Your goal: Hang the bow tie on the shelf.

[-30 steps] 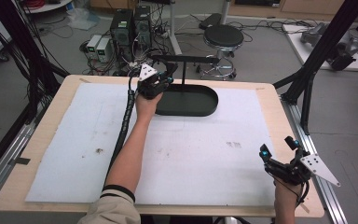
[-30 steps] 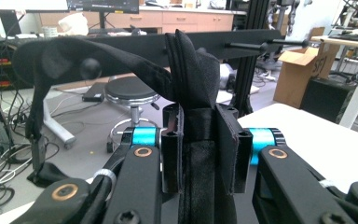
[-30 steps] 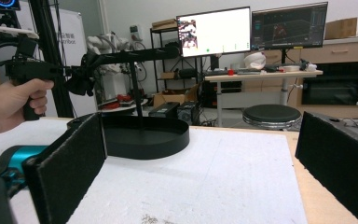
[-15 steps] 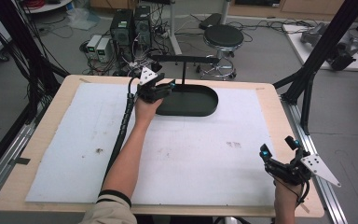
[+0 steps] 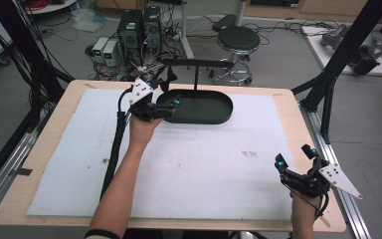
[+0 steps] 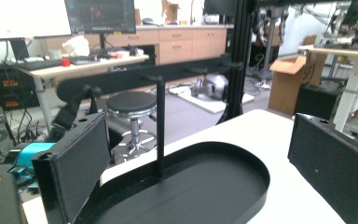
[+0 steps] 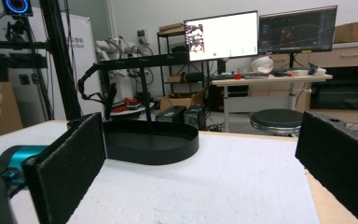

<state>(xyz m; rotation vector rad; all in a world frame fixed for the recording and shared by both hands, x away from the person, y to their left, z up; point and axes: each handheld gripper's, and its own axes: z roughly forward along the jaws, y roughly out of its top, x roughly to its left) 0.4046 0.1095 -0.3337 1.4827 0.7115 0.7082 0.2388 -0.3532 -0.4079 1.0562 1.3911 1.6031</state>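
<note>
While the black oval tray (image 5: 199, 107) with its upright hanger stand (image 5: 195, 74) sat at the counter's (image 5: 69, 149) far edge, your left gripper (image 5: 171, 94) hovered at its near-left rim, jaws just opened wide and empty. Your right gripper (image 5: 294, 158) waited well apart, jaws spread, empty. A careless swing could knock the stand's crossbar.

Both forearms are bare, a dark cuff at the left elbow. The left gripper (image 5: 165, 103) and right gripper (image 5: 295, 158) are black, each with teal accents, a grey three-cornered plate, flat black jaws and a thick black cable.
</note>
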